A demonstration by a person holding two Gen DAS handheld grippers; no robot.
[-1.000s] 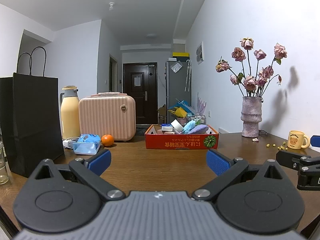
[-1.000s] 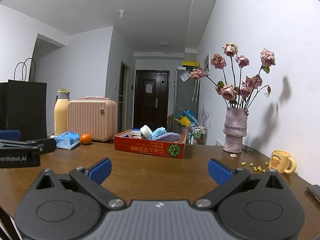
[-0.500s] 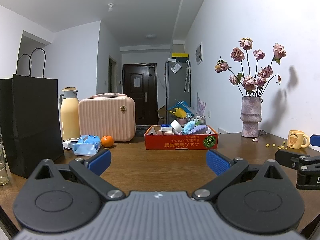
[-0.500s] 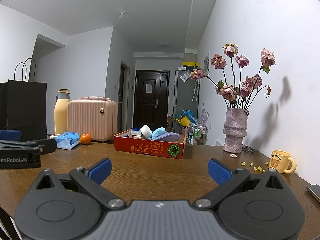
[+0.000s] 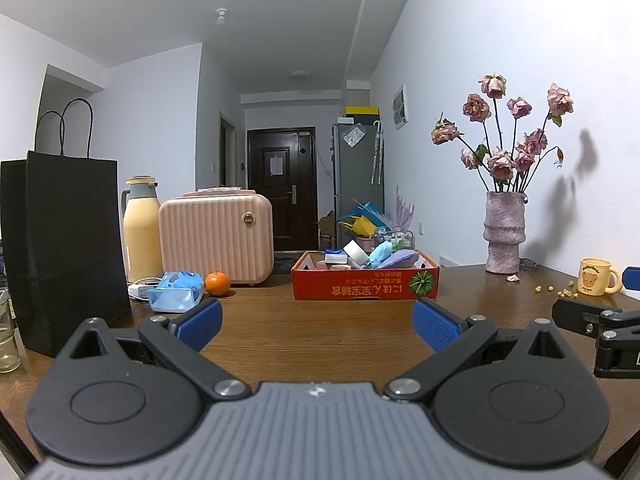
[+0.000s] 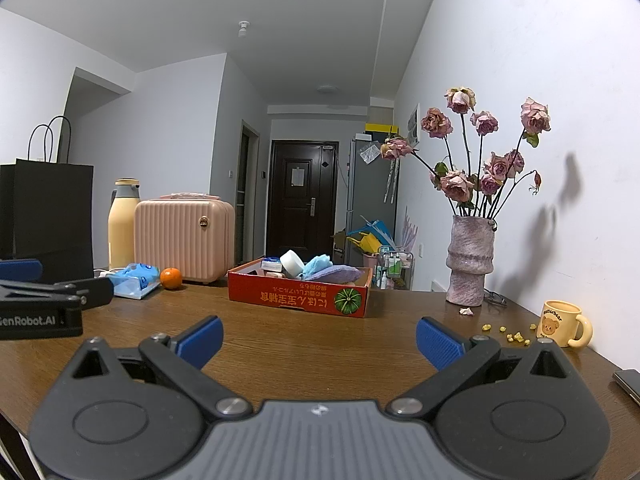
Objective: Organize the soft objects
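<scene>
From the left wrist view, the left gripper [image 5: 316,322] hangs over a dark wood-grain table [image 5: 312,332], its ribbed blue pads spread wide with nothing between them. Straight ahead, well beyond the fingertips, sits a shallow red cardboard box [image 5: 365,282] holding a fluffy blue cloth [image 5: 379,253], a flat lilac sponge [image 5: 400,259] and a white tape roll [image 5: 355,253]. Ahead and left lie a crinkly blue tissue pack [image 5: 176,291] and a round orange [image 5: 217,283] before a ribbed pink case [image 5: 216,234]. From the right wrist view, the right gripper [image 6: 319,340] likewise gapes empty above the table; the box [image 6: 298,296] stands ahead, slightly left, and a rough pinkish vase [image 6: 471,261] and a glossy yellow bear mug [image 6: 562,323] stand ahead to the right.
</scene>
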